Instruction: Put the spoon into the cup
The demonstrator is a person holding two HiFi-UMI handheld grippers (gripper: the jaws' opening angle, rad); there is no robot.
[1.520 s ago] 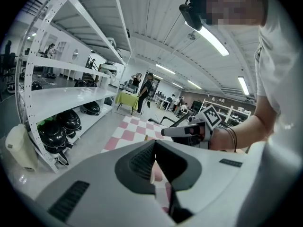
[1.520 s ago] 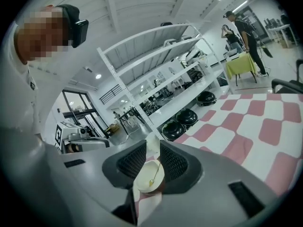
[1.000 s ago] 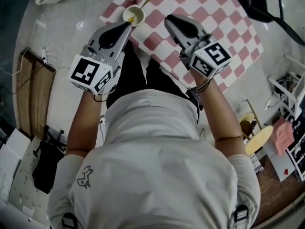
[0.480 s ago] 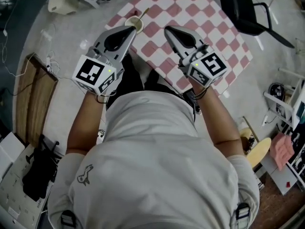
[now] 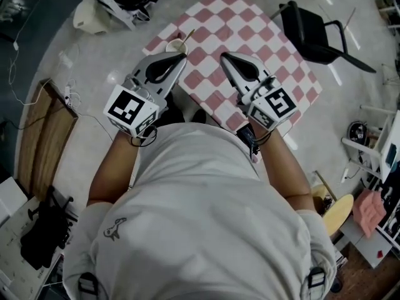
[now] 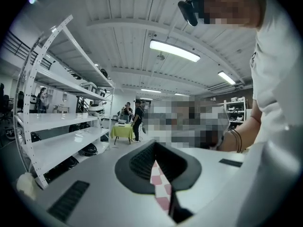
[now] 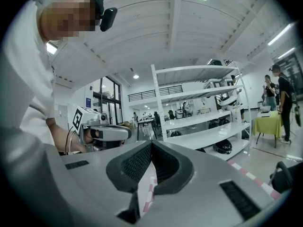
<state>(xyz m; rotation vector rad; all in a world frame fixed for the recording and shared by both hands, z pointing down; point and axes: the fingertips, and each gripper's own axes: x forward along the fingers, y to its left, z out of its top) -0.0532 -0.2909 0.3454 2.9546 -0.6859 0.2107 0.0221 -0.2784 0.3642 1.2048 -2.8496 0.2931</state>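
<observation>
In the head view a small pale cup (image 5: 175,45) stands near the left edge of the pink-and-white checkered table (image 5: 250,30). The spoon (image 5: 188,35) rests in the cup, its handle sticking out toward the upper right. My left gripper (image 5: 182,56) is shut with nothing in it, its tip just below the cup in this view. My right gripper (image 5: 223,56) is also shut and holds nothing, over the cloth's near part. In both gripper views the jaws (image 6: 154,150) (image 7: 151,148) are pressed together and point level into the room.
A black chair (image 5: 314,31) stands right of the table. A wooden board (image 5: 39,136) lies on the floor at left, with cables near it. Clutter sits at the right edge. White shelving (image 6: 61,126) and distant people show in the gripper views.
The head view has pulled back, so table and cup look smaller and farther. Both grippers stay shut, side by side; the spoon stays in the cup.
</observation>
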